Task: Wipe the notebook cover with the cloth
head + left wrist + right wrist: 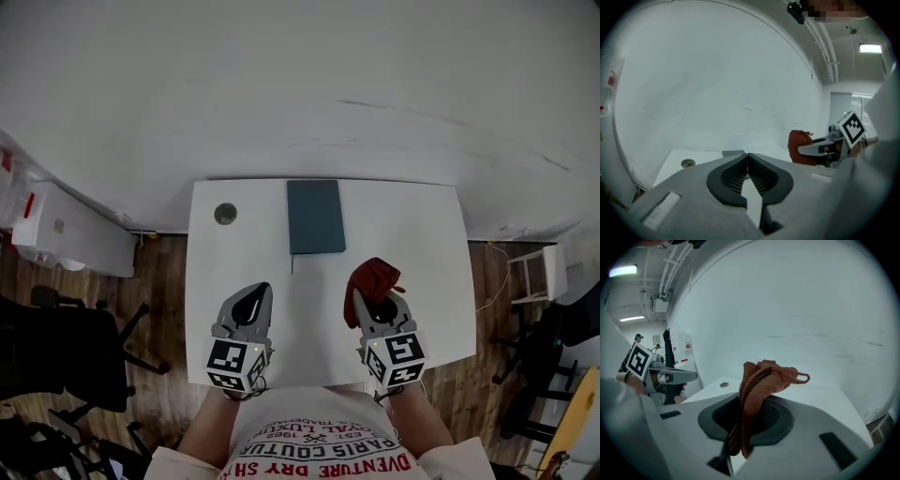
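A dark teal notebook (pixel 315 217) lies shut at the back middle of the white table (pixel 431 281). My right gripper (pixel 373 298) is shut on a rust-red knitted cloth (pixel 372 281), which bunches up above the jaws (pixel 761 380). It hovers over the table just right of and nearer than the notebook. My left gripper (pixel 251 302) sits to the left, its jaws shut with nothing between them (pixel 748 161). In the left gripper view only a corner of the notebook (pixel 733 153) shows, with the cloth (pixel 799 146) at the right.
A round grey cable port (pixel 225 214) is set in the table's back left corner. A black office chair (pixel 66 356) and a white box (pixel 66 234) stand left of the table. A small white stool (pixel 539 274) stands at the right. The wall lies just behind the table.
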The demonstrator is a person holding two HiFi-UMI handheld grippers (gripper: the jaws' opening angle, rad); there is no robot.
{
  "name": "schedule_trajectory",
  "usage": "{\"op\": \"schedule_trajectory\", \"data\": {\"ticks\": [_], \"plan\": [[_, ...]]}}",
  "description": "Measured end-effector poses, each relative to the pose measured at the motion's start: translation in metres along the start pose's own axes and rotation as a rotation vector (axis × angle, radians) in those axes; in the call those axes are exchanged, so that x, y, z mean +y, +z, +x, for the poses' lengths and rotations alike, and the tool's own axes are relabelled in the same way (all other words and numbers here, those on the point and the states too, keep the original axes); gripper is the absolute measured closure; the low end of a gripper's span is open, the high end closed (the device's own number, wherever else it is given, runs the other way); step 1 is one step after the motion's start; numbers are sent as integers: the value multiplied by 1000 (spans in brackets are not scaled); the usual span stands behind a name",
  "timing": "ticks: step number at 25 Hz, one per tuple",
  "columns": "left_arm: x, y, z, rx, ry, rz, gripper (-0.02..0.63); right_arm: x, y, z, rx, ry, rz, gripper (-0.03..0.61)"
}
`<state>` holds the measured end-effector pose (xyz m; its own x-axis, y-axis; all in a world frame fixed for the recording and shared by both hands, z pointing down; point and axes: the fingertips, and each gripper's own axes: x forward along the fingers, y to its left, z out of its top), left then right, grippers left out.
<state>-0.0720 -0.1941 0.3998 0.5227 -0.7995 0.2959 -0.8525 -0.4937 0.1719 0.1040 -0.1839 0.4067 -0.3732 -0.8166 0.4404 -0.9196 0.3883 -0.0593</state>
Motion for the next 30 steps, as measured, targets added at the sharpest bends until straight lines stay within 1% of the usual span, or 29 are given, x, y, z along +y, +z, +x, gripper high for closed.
{"op": "schedule_trajectory", "data": {"ticks": [2,7,14,18,22,25,28,29,30], "plan": [[11,-13,18,41,-14,-5,603,-3,-3,22,30,-1,8,503],[27,-43,59,138,-44,-55,603,-12,-25,66,120,9,42,503],[46,-71,128,186,-78,-74,603,-27,-48,129,182,15,70,503],[50,-95,158,240,-103,-83,603,-30,-54,155,204,27,65,503],[49,-117,176,295,-127,-94,603,-29,-57,173,218,41,56,503],[50,-124,182,321,-119,-57,603,-26,-60,183,229,49,48,503],[52,-135,186,413,-92,31,604,-22,-62,190,242,58,43,503],[53,-138,186,437,-89,49,603,-20,-62,192,245,63,41,503],[53,-140,187,450,-89,51,603,-19,-61,195,248,69,37,503]]}}
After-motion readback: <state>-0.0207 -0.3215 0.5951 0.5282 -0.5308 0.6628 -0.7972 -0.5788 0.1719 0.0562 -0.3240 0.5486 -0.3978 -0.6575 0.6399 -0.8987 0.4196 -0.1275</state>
